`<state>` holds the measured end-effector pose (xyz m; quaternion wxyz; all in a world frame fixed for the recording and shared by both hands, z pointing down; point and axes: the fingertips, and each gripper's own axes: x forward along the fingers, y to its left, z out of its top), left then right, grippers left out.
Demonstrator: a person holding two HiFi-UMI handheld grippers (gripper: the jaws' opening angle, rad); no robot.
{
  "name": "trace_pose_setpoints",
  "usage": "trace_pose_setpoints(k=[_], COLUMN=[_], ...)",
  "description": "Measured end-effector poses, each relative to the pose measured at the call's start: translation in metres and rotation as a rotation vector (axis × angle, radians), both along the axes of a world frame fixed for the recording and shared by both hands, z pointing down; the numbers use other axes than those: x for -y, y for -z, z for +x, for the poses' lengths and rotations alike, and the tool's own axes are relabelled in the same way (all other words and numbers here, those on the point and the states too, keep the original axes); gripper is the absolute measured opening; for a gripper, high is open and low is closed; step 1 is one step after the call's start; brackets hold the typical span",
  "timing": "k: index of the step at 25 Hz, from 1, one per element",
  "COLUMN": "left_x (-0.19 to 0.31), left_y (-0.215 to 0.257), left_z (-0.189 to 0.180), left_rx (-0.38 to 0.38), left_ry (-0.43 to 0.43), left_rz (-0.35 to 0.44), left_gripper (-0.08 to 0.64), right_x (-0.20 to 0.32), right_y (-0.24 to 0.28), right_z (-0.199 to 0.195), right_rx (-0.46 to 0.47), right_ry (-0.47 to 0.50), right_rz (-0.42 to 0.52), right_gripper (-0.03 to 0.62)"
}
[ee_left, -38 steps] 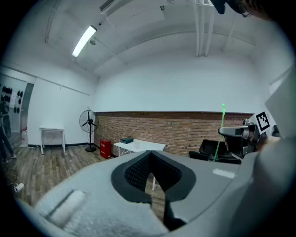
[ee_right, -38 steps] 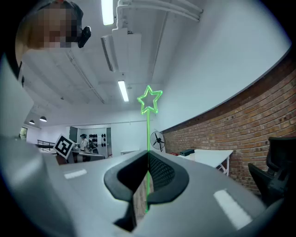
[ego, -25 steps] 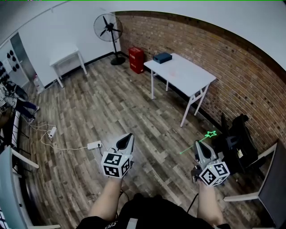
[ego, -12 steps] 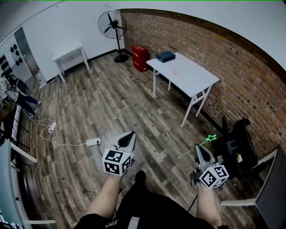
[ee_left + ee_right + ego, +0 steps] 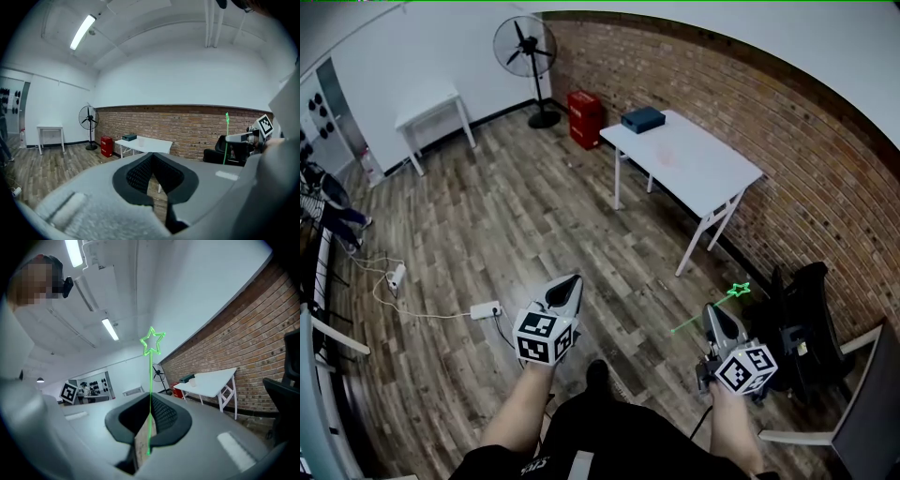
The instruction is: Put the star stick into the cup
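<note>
Green star stick [image 5: 151,380] clamped upright in right gripper [image 5: 712,311]; left gripper [image 5: 571,283] closed, empty. Cup [image 5: 666,156] well ahead on table [image 5: 712,178]: hold stick vertical, lower bottom end in first.

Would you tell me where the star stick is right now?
Head view, lower right: the star stick is clamped in the right claw, its star end toward the black chair.
</note>
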<state>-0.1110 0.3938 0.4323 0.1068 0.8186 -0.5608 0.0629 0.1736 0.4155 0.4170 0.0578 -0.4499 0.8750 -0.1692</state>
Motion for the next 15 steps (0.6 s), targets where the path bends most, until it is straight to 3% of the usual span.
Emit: trace_pose_setpoints(k=[7,15], left_x=[0.103,0.182], left_y=[0.005,0.0], left_z=[-0.018,-0.052], left_rx=[-0.003,-0.037], left_ry=[-0.052,-0.096], left_rz=[0.002,-0.011], left_gripper=[0.006,0.006], right_x=[0.091,0.169], right_y=[0.012,0.013], right_z=[-0.027,-0.07], right_rx=[-0.036,-0.063], right_ry=[-0.033,-0.052], right_rz=[0.018,0.007], right_gripper=[0.006,0.006])
